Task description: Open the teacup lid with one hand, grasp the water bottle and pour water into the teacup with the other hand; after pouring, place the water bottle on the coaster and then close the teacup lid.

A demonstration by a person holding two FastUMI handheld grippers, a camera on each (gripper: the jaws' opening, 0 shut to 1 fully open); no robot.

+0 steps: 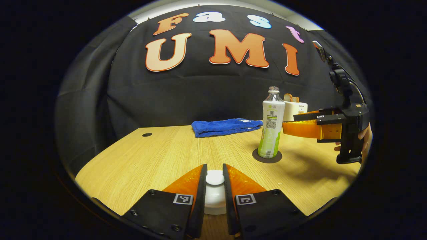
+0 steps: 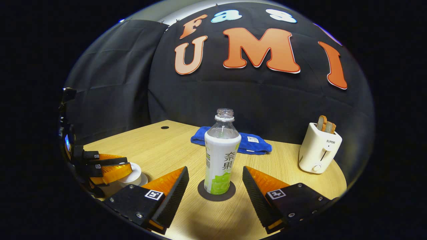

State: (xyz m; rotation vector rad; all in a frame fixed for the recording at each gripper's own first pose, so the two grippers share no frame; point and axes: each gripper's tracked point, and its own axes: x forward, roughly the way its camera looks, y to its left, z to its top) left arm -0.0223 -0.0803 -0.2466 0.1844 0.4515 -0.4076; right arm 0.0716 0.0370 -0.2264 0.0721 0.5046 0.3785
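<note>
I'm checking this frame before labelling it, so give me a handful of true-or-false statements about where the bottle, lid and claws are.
1. The water bottle stands upright on the coaster. True.
2. The bottle has its cap on. False: its neck is open, with no cap on it.
3. The left claw has its fingers on either side of the teacup lid. True.
4. The right claw is clamped on the bottle. False: its fingers stand apart, with a gap to the bottle on each side.
5. The blue towel lies folded behind the bottle on the table. True.
6. The toaster is empty. False: toast sticks out of its top.
</note>
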